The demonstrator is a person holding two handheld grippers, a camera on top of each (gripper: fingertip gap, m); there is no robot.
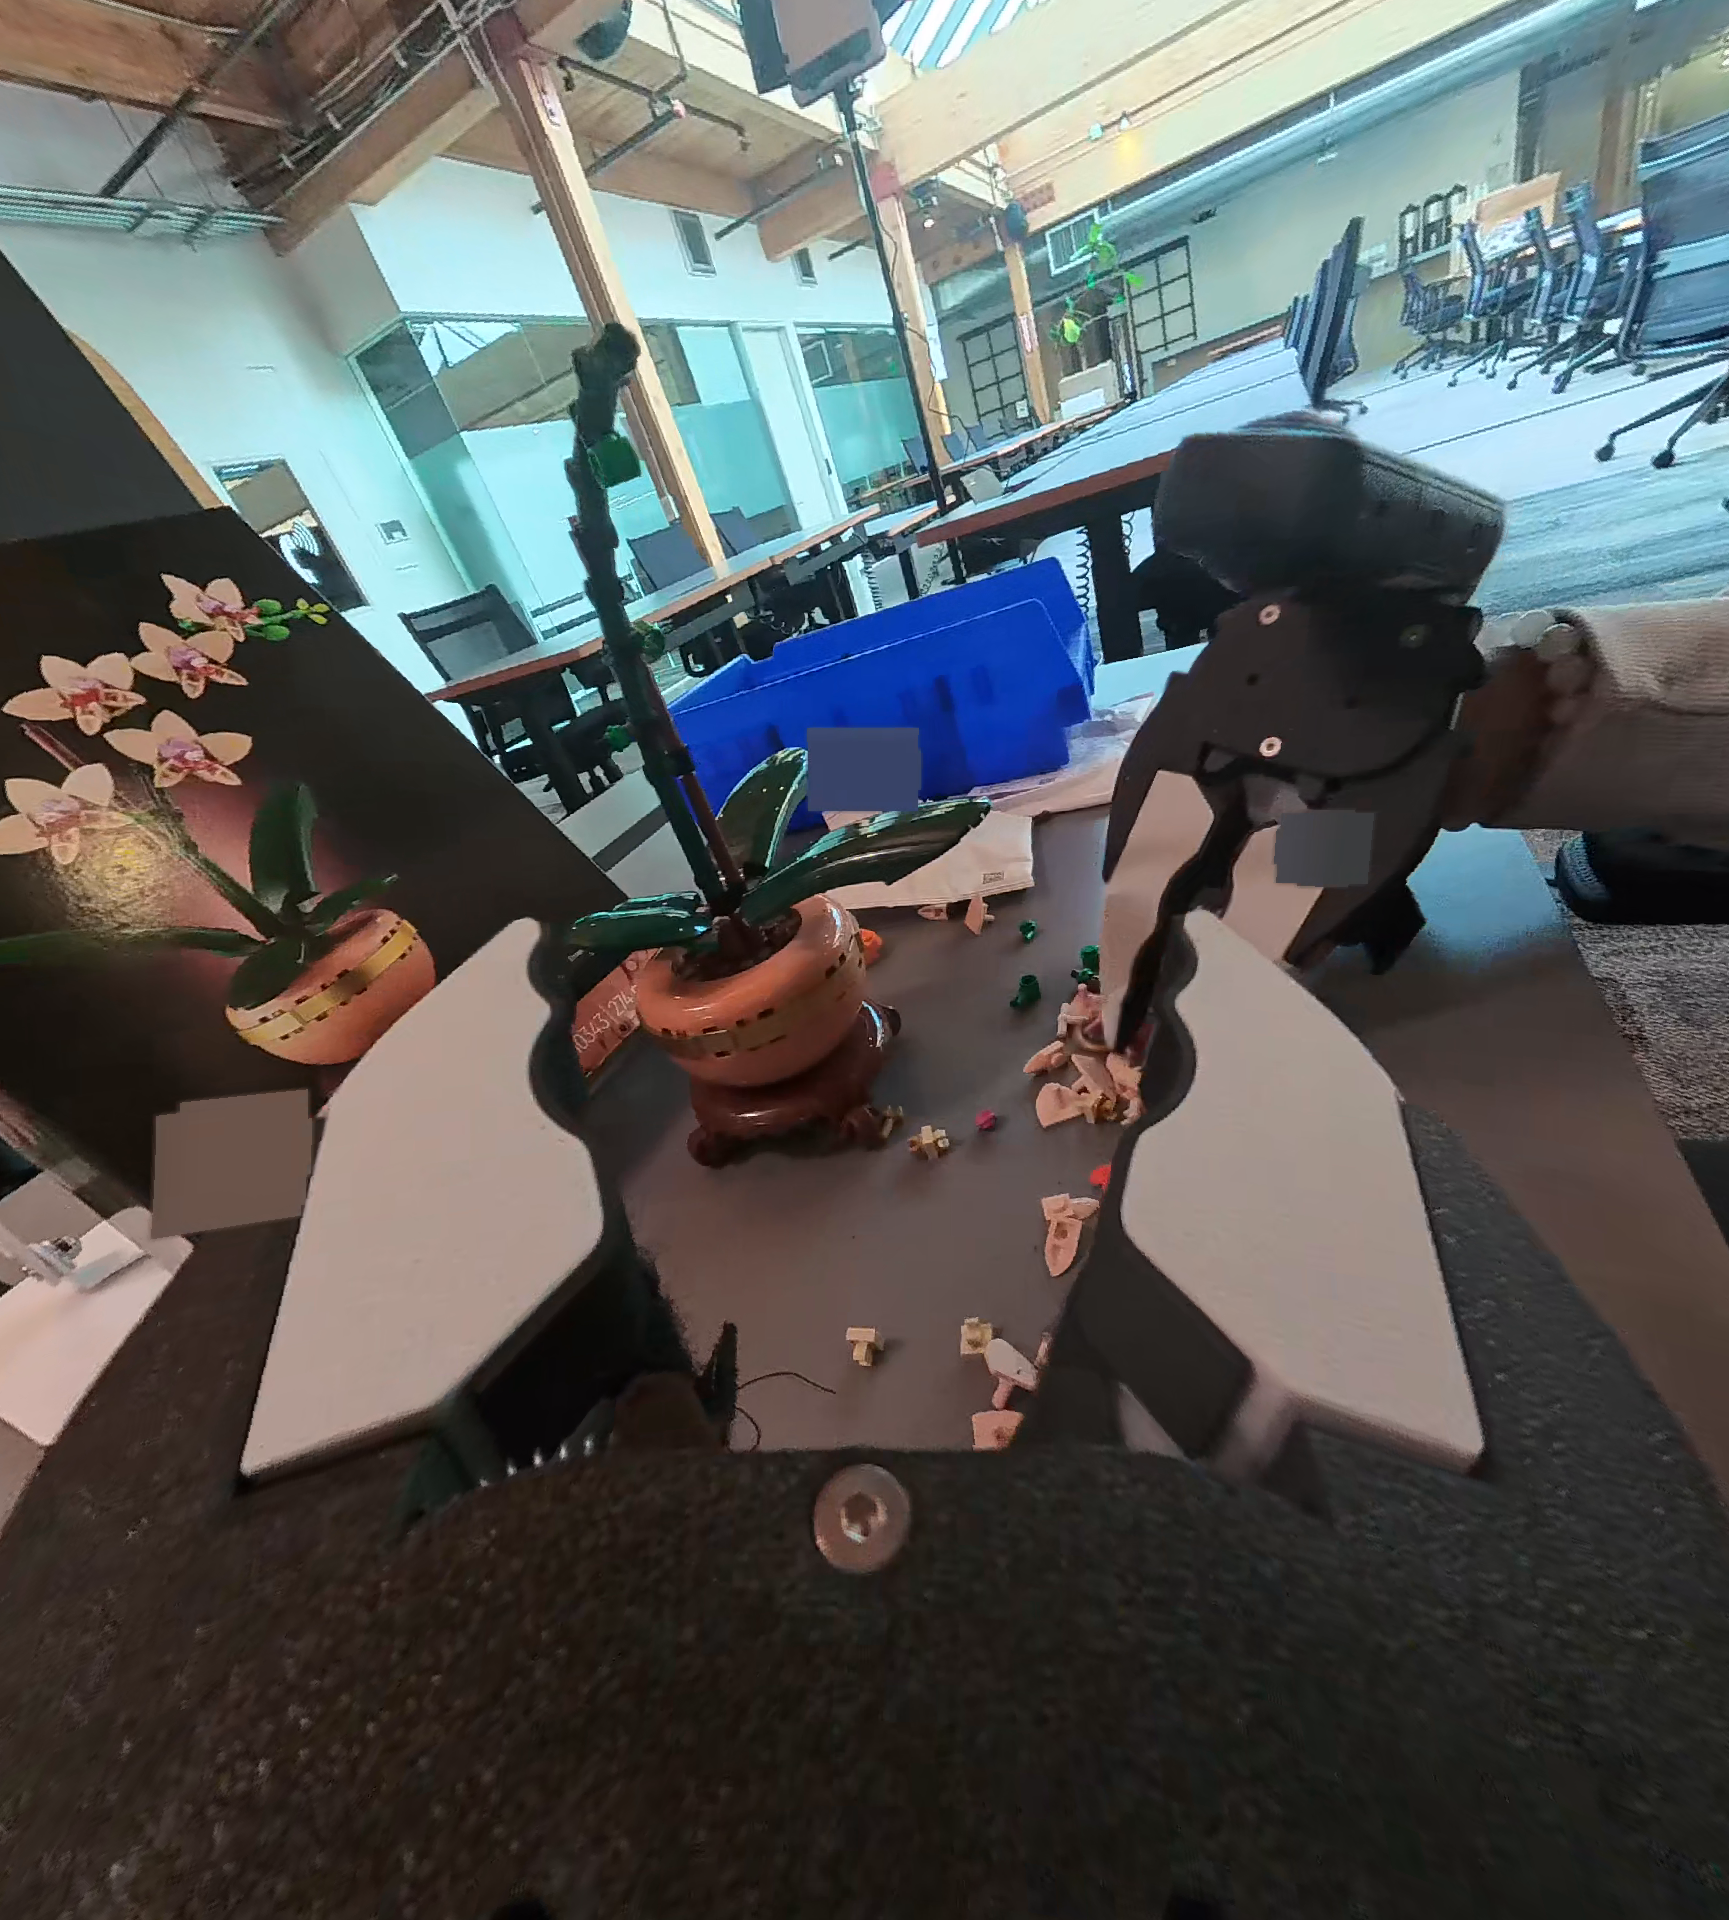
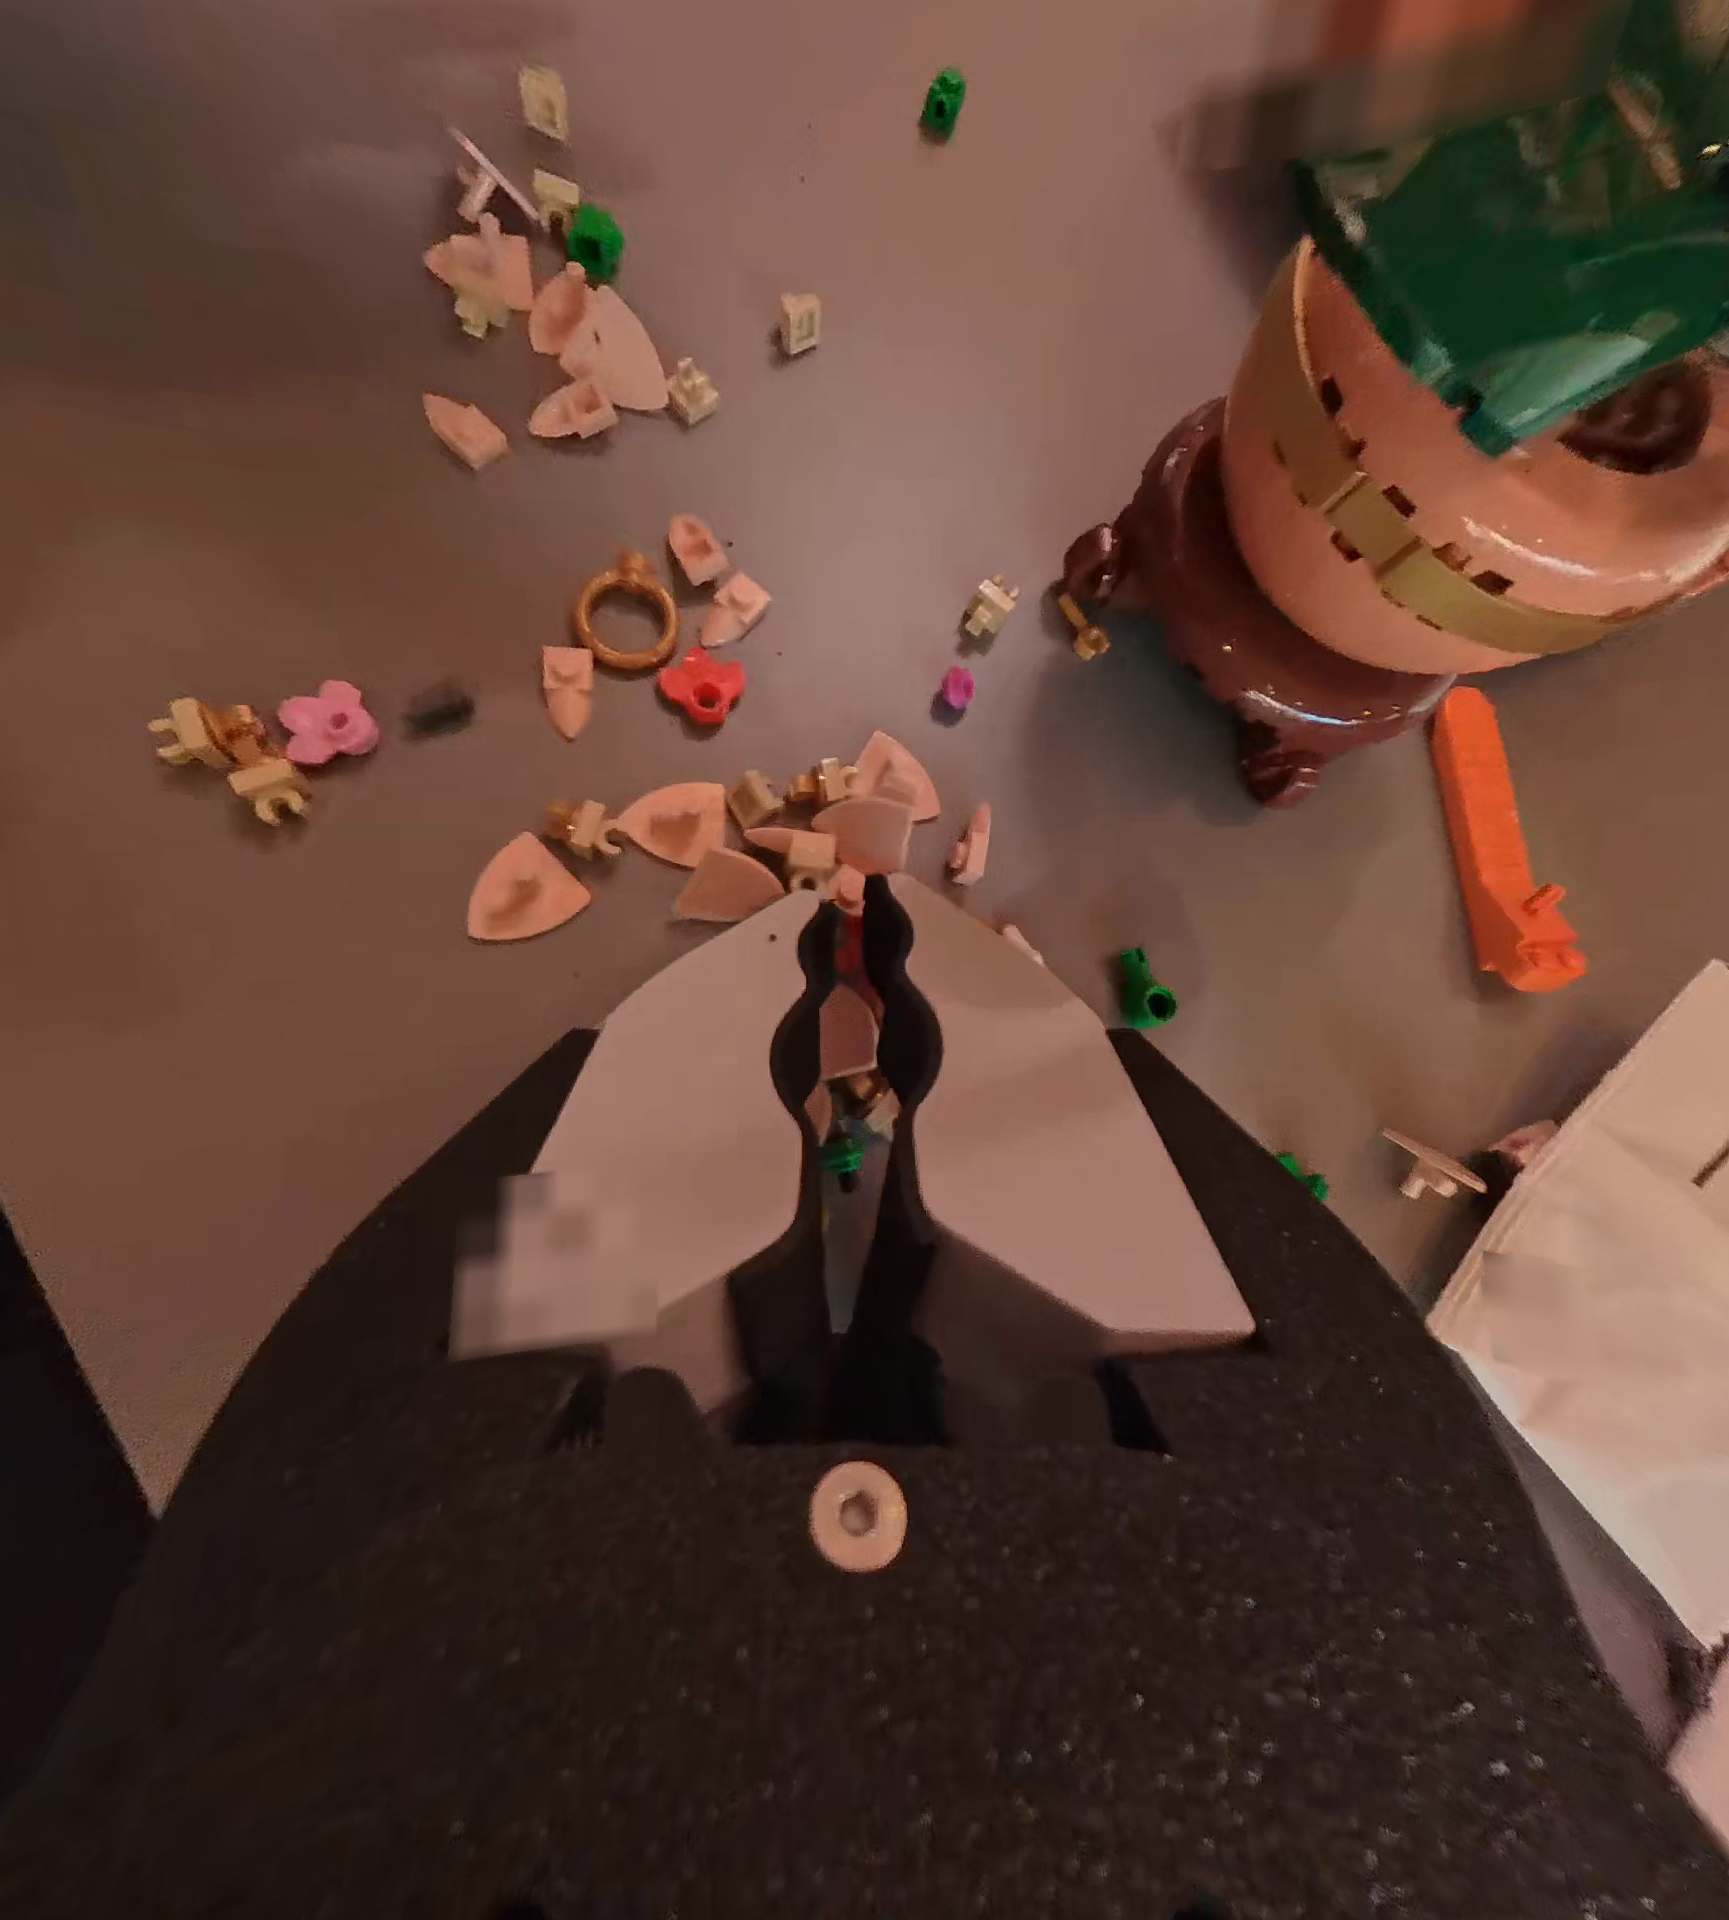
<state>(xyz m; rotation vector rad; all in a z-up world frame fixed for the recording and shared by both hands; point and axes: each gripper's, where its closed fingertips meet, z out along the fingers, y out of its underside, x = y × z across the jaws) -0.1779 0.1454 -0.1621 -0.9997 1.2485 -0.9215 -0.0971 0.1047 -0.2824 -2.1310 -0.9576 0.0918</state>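
A brick-built orchid pot (image 1: 756, 997) with green leaves and a tall bare stem (image 1: 621, 644) stands on the grey table (image 1: 839, 1226). My left gripper (image 1: 860, 935) is open and empty, with the pot just beyond its fingertips. My right gripper (image 2: 855, 904) points down into a pile of pale pink petal pieces (image 2: 694, 831). It is shut on a small pale pink piece (image 2: 847, 885) at its tips. It also shows in the left wrist view (image 1: 1125, 1023), right of the pot. The pot (image 2: 1359, 520) also shows at the upper right of the right wrist view.
Loose pieces lie scattered: a gold ring (image 2: 626, 623), a pink flower (image 2: 325, 724), a red flower (image 2: 700, 686), green studs (image 2: 1146, 987). An orange brick separator (image 2: 1494, 842) lies by the pot. White bags (image 2: 1618, 1299), a blue bin (image 1: 891, 686) and the set's box (image 1: 216, 779) surround the area. Between my right fingertips and the pot (image 2: 1359, 520) there is roughly 9 centimeters.
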